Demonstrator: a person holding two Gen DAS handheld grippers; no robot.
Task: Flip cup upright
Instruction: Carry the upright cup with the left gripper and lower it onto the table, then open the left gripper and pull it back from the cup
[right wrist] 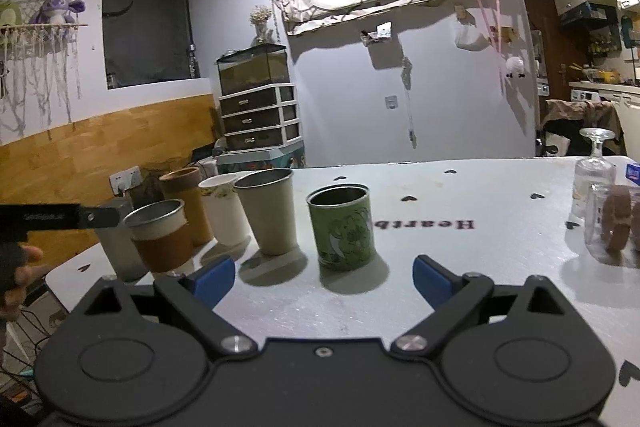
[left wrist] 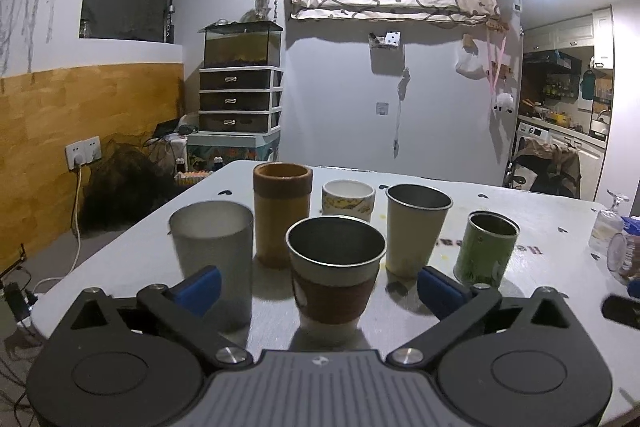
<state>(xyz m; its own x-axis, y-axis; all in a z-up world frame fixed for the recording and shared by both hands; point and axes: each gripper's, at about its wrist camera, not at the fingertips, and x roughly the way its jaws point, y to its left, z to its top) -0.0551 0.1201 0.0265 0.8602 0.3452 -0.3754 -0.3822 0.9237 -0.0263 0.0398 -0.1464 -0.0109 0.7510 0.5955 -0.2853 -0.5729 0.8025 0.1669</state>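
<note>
The stemmed glass (right wrist: 595,167) stands on its rim with its foot in the air, at the far right of the worktop (right wrist: 460,267). Touching or just beside it on the near side, a clear tumbler (right wrist: 610,223) with something brown inside seems to lie on its side, though the frame edge cuts it off. These two are the only vessels not upright, so one of them is probably the cup to flip.

Both lie well to the right of the right claw (right wrist: 323,275), slightly farther away, and much farther from the left claw (left wrist: 318,283), so the right hand is better placed. The stemmed glass's long axis is vertical.

Both claws are spread wide and hold nothing. Six cups stand upright at left, the sleeved cup (left wrist: 335,267) nearest between the left claw's pads.
</note>
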